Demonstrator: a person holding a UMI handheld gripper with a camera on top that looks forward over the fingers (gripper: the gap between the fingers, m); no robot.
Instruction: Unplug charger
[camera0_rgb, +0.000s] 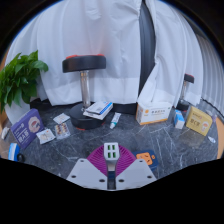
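A small white charger (111, 151) with dark slots on its face stands upright between my two fingers. My gripper (111, 160) is shut on it, with the purple pads (97, 158) pressing on both of its sides. The charger sits above a dark marbled tabletop (70, 150). No socket or power strip shows around it, and no cable is visible.
Beyond the fingers lie a stack of books (98, 110), a white and orange box (153, 112), a yellow box (199, 121) and a purple box (25, 127). A potted plant (20, 75) stands far left. A black stand (84, 66) rises before the white curtain.
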